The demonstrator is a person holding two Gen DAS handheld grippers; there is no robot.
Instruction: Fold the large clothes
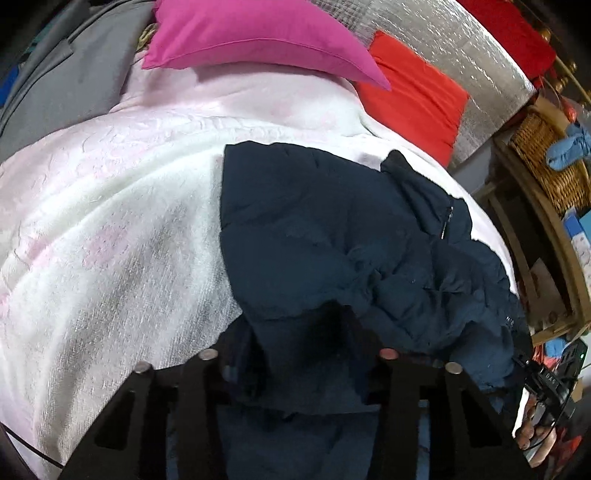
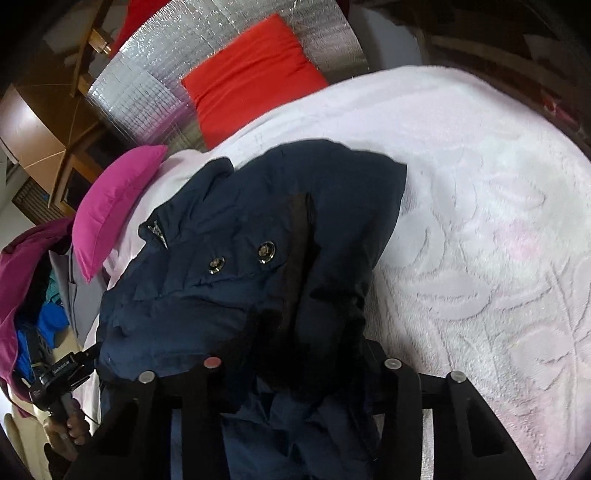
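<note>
A navy padded jacket (image 1: 332,229) lies crumpled on a white and pink blanket (image 1: 110,221) that covers a bed. In the left wrist view its near edge is bunched between the fingers of my left gripper (image 1: 295,354), which is shut on the cloth. The right wrist view shows the jacket (image 2: 229,229) with two snap buttons (image 2: 266,252). A dark fold of it is pinched in my right gripper (image 2: 301,360). Both grippers' fingertips are buried in fabric. Each view catches the other gripper, with a hand on it, at the jacket's side edge.
A magenta pillow (image 1: 258,33) and a red pillow (image 1: 413,96) rest against a silver quilted headboard (image 1: 461,55). A grey garment (image 1: 74,74) lies at the far left. A wicker basket (image 1: 546,162) on wooden shelves stands beside the bed. Blanket (image 2: 480,221) spreads right of the jacket.
</note>
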